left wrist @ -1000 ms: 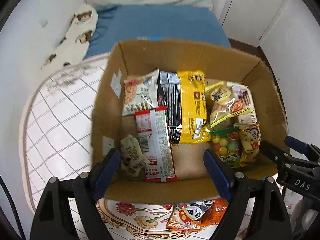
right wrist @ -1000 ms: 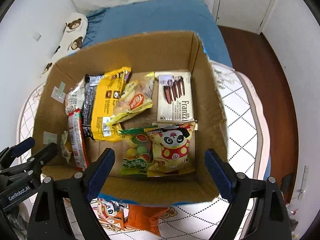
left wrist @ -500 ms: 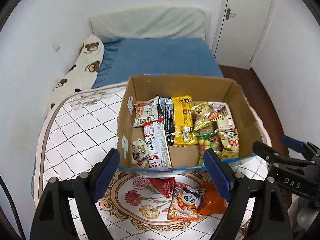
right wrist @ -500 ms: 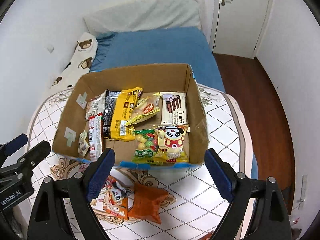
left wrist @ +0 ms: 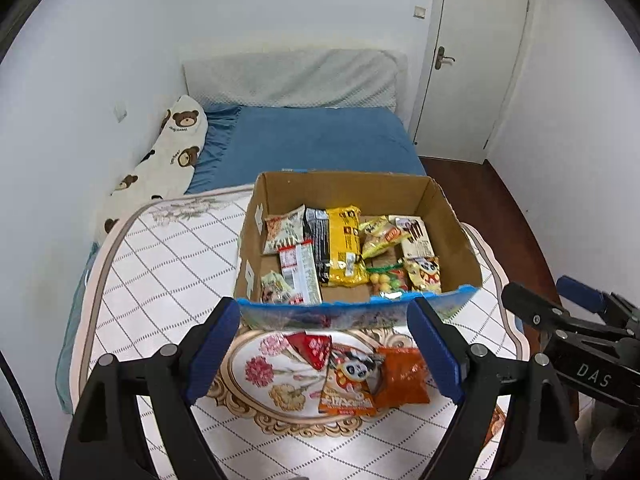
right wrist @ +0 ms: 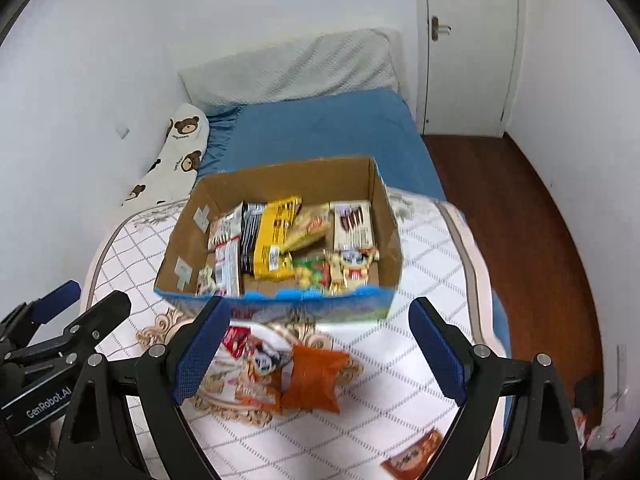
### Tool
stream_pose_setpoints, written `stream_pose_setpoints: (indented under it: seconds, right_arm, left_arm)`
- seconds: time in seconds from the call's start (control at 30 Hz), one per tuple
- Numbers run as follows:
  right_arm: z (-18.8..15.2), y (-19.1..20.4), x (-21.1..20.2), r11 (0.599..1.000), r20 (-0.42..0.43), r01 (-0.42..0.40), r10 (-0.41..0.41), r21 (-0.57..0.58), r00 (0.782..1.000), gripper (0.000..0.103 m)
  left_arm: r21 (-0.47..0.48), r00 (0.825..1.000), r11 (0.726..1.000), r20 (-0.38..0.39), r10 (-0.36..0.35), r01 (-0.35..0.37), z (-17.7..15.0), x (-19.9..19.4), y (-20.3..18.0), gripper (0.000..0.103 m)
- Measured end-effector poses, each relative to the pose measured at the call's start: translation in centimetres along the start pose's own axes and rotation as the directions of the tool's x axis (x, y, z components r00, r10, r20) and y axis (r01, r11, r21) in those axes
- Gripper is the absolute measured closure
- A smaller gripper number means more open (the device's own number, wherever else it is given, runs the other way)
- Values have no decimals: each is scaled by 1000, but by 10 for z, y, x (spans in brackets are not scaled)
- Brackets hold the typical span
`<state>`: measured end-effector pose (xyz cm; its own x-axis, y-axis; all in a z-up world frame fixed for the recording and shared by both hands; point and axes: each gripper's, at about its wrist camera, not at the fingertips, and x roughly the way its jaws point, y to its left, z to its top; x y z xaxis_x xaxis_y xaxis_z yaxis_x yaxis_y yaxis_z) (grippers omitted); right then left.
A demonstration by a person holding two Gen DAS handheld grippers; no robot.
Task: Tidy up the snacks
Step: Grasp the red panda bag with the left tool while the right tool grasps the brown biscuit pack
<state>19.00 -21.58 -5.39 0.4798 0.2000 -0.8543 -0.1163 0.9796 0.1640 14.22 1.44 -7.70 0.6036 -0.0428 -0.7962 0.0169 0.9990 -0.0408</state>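
A cardboard box (left wrist: 452,224) (right wrist: 384,208) sits on a quilted mat and holds several snack packets, among them a yellow bag (left wrist: 346,246) (right wrist: 276,236) and a panda bag (left wrist: 424,274). In front of the box lie a red packet (left wrist: 314,350), a panda packet (left wrist: 352,380) (right wrist: 260,376) and an orange bag (left wrist: 404,376) (right wrist: 316,376). My left gripper (left wrist: 324,354) hangs open above these loose packets with nothing between its jaws. My right gripper (right wrist: 318,352) is open too and holds nothing. Another orange packet (right wrist: 412,456) lies near the mat's front right.
The white quilted mat (left wrist: 160,264) covers a low surface at the foot of a bed with a blue sheet (left wrist: 316,140) and a bear-print pillow (left wrist: 168,160). White walls stand left and behind, a door (left wrist: 476,64) at back right, dark wooden floor (right wrist: 528,240) to the right.
Both grippers have drawn back and risen from over the box, so the box looks smaller and the loose packets in front of it have come into view. Both stayed open.
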Motion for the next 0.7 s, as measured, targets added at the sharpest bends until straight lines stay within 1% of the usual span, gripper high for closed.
stream_pose_setpoints:
  seconds: [0.1, 0.2, 0.23, 0.27, 0.33, 0.37, 0.43, 0.5, 0.53, 0.67, 0.7]
  right_arm:
    - [-23, -15, 9, 999, -61, -6, 9, 51, 998, 10]
    - [-57, -43, 34, 990, -161, 8, 15, 143, 987, 10]
    - [-68, -55, 42, 983, -192, 11, 25, 185, 981, 10]
    - [-77, -64, 49, 976, -214, 17, 31, 218, 976, 10]
    - [-104, -94, 67, 950, -276, 51, 37, 307, 960, 10]
    - [-111, -103, 73, 941, -292, 61, 42, 334, 956, 10]
    - [-136, -129, 86, 908, -340, 95, 55, 408, 939, 10]
    - [-157, -149, 96, 879, -374, 118, 72, 462, 925, 10]
    - [-167, -157, 102, 867, -392, 135, 74, 480, 917, 10]
    - [-193, -178, 124, 829, -445, 179, 92, 530, 891, 10]
    - [-200, -183, 132, 818, -459, 192, 96, 542, 883, 10]
  left_arm:
    - [-13, 999, 1000, -45, -7, 6, -16, 10, 2, 17]
    - [-20, 992, 1000, -128, -11, 8, -32, 33, 2, 16]
    - [-22, 986, 1000, -167, -17, 13, -39, 45, 2, 15]
    - [-22, 982, 1000, -190, -15, 11, -44, 53, 2, 15]
    - [-13, 967, 1000, -253, -14, 12, -57, 76, -2, 15]
    - [-6, 961, 1000, -277, -13, 12, -63, 87, -4, 15]
    - [16, 940, 1000, -340, 0, 5, -72, 112, -12, 15]
    - [25, 916, 1000, -401, 8, 3, -81, 138, -19, 15]
    - [31, 902, 1000, -432, 17, -4, -86, 154, -23, 15]
    - [50, 858, 999, -512, 31, -5, -98, 197, -34, 15]
    - [54, 843, 999, -537, 31, -3, -102, 208, -36, 15]
